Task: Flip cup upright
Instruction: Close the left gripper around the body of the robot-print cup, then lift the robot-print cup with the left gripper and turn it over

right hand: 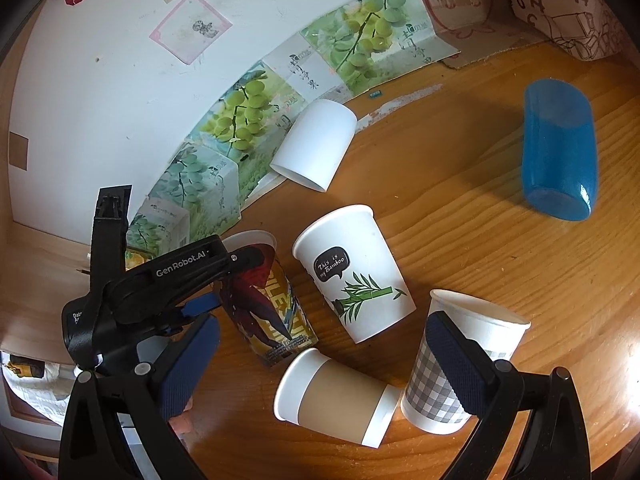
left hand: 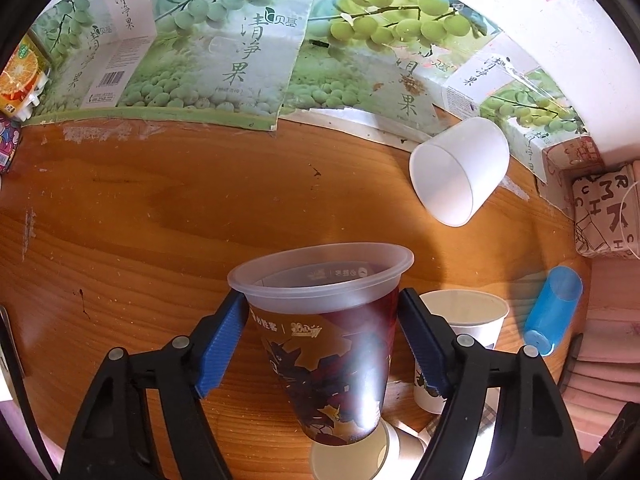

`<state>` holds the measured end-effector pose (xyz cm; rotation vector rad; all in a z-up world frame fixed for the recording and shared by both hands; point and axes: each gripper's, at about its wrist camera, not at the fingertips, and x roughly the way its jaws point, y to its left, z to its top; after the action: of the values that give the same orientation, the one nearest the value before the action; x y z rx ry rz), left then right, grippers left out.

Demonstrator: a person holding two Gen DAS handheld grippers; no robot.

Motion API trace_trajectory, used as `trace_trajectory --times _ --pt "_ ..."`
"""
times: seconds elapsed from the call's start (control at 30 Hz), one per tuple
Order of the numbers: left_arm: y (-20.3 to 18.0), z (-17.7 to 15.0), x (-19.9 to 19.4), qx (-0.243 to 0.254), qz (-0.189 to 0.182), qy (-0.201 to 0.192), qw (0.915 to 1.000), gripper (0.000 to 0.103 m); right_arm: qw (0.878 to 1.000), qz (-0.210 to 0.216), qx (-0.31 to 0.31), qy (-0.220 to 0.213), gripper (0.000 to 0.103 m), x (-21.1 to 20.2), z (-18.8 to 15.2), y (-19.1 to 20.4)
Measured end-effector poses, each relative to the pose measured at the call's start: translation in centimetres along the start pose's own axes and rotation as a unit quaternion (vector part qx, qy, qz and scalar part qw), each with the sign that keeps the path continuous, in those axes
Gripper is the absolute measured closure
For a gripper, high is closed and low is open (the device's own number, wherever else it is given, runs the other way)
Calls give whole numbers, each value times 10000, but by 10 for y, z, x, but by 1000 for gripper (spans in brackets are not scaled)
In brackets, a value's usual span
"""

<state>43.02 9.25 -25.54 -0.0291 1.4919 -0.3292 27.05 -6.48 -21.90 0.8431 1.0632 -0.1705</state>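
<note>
My left gripper (left hand: 322, 312) is shut on a printed plastic cup (left hand: 328, 344), upright with its mouth up; its base is close to the wooden table (left hand: 160, 220), contact not visible. The same cup (right hand: 268, 308) shows in the right wrist view, with the left gripper's black body over it. My right gripper (right hand: 320, 364) is open and empty above a brown-banded paper cup (right hand: 340, 396) lying on its side. A white frosted cup (left hand: 460, 172) and a blue cup (left hand: 554, 310) also lie on their sides.
A bamboo-print paper cup (right hand: 356, 272) and a checked paper cup (right hand: 464, 364) stand upright near my right gripper. Green fruit-print cartons (left hand: 200, 48) line the wall at the table's back. A patterned bag (left hand: 604, 216) sits at the right edge.
</note>
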Motion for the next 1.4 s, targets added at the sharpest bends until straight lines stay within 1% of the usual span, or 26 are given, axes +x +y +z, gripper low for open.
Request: trace_trajectory --times 0.17,0.5,0.77,1.07,1.23,1.33,1.4 --pt "7 -2 -2 -35 -94 -12 9999 24 9998 -61 -166 -42 0 -2 -8 5" --pt "28 -24 -30 -15 158 -323 9994 25 9993 35 -346 -100 0 -14 -32 12" --pt "46 -60 -56 14 378 -555 9977 25 9981 98 -546 -249 0 -30 -61 14" --pt "58 -109 -79 65 427 -719 9965 26 9964 132 -688 -484 0 -61 -99 17" --pt "65 -138 -97 93 341 -835 9959 26 9954 124 -725 -610 0 -79 -125 15" --pt "66 -153 -107 158 194 -833 9962 26 9951 61 -732 -661 0 -91 -139 14" --pt "66 -163 -114 241 161 -851 9959 26 9950 36 -722 -694 0 -99 -148 13"
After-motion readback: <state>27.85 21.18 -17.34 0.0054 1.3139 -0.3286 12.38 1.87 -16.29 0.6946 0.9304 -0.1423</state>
